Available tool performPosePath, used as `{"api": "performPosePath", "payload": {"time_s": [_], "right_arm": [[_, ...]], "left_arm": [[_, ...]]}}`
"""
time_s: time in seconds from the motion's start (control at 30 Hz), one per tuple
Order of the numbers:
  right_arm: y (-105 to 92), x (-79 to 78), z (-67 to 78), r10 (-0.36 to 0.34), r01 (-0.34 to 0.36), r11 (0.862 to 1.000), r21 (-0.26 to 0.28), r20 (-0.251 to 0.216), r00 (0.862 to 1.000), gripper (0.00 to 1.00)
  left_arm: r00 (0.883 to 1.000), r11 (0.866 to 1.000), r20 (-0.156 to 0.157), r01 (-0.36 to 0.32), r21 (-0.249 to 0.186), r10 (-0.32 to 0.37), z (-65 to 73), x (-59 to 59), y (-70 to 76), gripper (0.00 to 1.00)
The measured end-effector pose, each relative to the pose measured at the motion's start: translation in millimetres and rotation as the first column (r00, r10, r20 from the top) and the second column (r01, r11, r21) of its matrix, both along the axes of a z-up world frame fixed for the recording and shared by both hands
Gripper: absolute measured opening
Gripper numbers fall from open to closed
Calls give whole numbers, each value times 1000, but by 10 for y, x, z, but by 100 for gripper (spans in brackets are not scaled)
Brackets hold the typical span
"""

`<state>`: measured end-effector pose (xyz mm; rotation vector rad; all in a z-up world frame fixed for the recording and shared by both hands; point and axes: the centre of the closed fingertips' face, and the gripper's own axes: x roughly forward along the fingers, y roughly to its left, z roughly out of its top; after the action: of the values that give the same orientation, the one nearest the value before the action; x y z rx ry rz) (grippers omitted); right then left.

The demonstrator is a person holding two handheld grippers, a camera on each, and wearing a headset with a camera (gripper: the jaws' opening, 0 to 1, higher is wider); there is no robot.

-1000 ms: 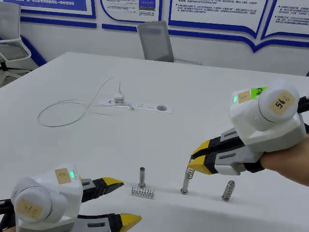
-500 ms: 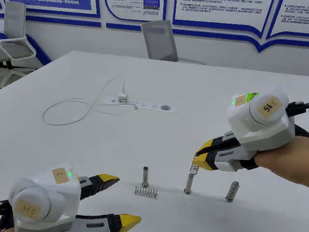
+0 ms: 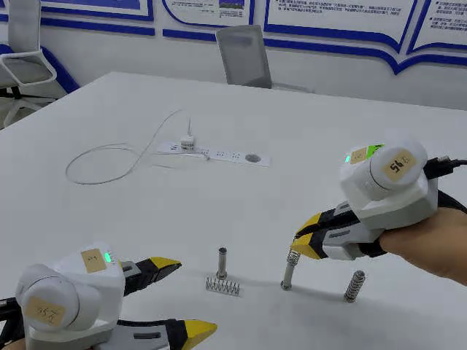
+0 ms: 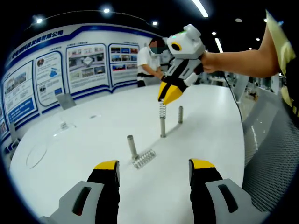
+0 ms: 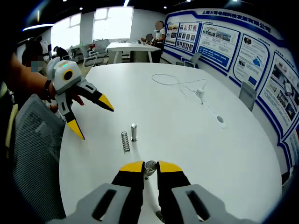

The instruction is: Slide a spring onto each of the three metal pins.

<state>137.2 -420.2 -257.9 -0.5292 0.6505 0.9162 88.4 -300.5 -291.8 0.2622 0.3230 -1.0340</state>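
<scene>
The right claw [image 3: 298, 248] is nearly closed, its yellow tips pinching a spring [image 3: 292, 257] that sits over the top of the middle pin [image 3: 287, 275]. In the right gripper view the coil's open end shows between the tips of that claw [image 5: 150, 167]. The rest of the middle pin's shaft is bare down to the table [image 3: 146, 204], and in the left gripper view the spring [image 4: 162, 109] hangs just under the yellow tips above the pin [image 4: 162, 127].

To the person's left of the middle pin stands a bare pin [image 3: 222, 262]. A loose spring [image 3: 222, 286] lies flat on the table at that pin's foot, on the near side. To the right of the middle pin a third pin [image 3: 354, 286] stands upright with a spring coiled along its length.

The left claw [image 3: 191, 295] is spread wide and holds nothing. It is low at the near edge, well left of the middle pin, and points toward the bare pin [image 4: 132, 146] and the loose spring [image 4: 144, 158].

Far beyond the middle pin a white power strip [image 3: 219, 154] lies with a thin cable [image 3: 102, 157] looping away from it. A grey chair [image 3: 244, 55] stands at the table's far edge.

Against the frames before, the right claw still grips the spring at the pin's top. The loose spring lies where it was, and the left claw stays open.
</scene>
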Motion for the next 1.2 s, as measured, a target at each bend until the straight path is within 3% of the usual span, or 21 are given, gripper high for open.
{"api": "performPosePath", "payload": {"time_s": [0.8,1.2], "right_arm": [[24,21,-421,-20,19,1000,-22,-58,998,12],[24,8,-516,-24,22,999,-34,-70,997,12]], "left_arm": [[1000,1000,-15,5,-1,-5,-41,2,-6,60],[1000,1000,-15,3,-2,-3,-25,-4,-5,59]]}}
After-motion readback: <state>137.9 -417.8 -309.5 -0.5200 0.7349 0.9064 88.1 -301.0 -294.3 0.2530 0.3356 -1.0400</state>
